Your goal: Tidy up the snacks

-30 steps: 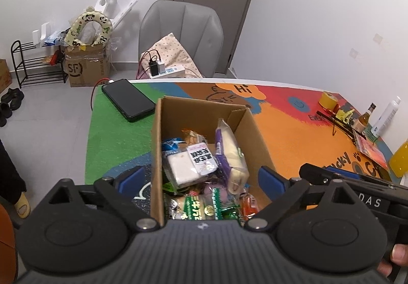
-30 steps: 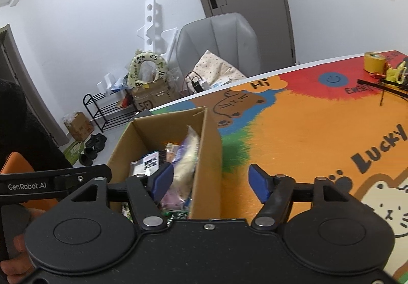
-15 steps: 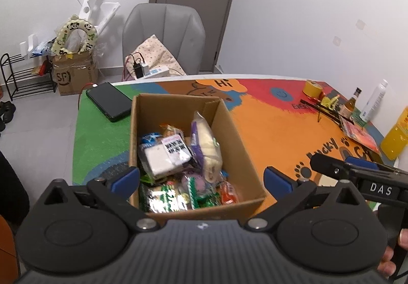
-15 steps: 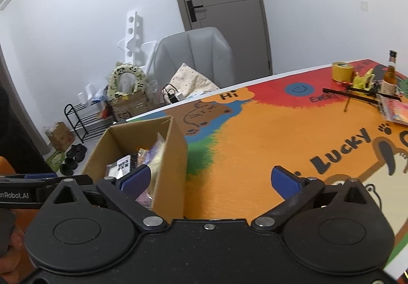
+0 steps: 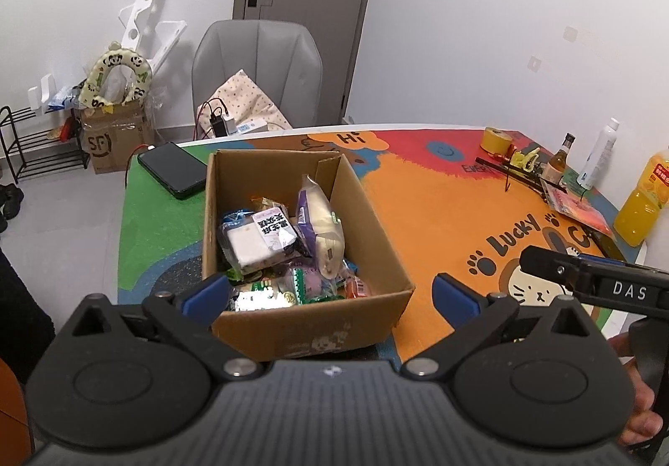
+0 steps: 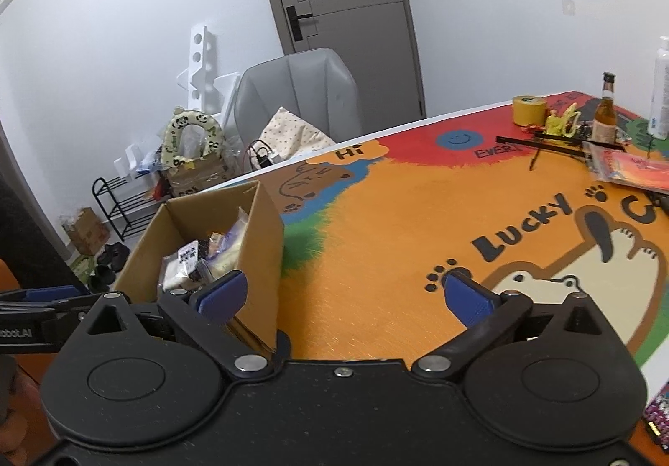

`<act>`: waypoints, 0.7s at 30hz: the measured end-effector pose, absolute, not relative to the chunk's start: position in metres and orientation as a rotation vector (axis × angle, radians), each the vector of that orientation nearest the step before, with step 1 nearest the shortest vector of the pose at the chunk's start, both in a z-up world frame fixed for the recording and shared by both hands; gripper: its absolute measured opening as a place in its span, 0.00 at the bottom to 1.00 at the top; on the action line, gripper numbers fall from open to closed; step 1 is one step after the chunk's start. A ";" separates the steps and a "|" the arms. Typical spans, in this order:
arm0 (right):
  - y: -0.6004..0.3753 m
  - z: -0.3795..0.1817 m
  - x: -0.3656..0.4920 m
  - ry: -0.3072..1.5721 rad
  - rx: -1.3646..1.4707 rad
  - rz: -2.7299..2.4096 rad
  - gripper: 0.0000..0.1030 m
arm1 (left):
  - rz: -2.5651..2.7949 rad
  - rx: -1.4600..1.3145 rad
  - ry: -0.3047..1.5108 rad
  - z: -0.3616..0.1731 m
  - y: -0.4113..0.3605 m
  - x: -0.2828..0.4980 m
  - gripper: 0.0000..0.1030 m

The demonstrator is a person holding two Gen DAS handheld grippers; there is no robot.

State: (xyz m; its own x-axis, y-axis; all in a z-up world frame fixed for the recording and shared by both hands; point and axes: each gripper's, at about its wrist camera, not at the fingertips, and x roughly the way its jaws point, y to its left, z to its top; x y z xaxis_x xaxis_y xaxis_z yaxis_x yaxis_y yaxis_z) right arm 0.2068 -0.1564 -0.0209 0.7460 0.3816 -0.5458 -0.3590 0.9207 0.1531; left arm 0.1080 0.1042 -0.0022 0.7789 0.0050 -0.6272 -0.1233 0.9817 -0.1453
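Open cardboard box [image 5: 301, 323] heaped with wrapped snacks [image 5: 276, 244]

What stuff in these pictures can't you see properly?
- Snacks at the bottom of the cardboard box: left wrist view, buried under the top packets.
- Most snacks: right wrist view, hidden by the box wall.
- Small bottle label: right wrist view, too small to read.
- Orange drink bottle: left wrist view, cut by the picture edge.
- Left gripper blocks the box's near wall.
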 end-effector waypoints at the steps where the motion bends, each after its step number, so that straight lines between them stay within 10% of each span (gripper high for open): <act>1: -0.156 -0.021 0.204 0.604 0.032 0.401 1.00 | 0.068 -0.181 0.673 -0.003 0.104 0.105 1.00; 21: -0.159 -0.044 0.147 0.576 -0.032 0.272 1.00 | 0.056 -0.155 0.608 -0.021 0.094 0.058 1.00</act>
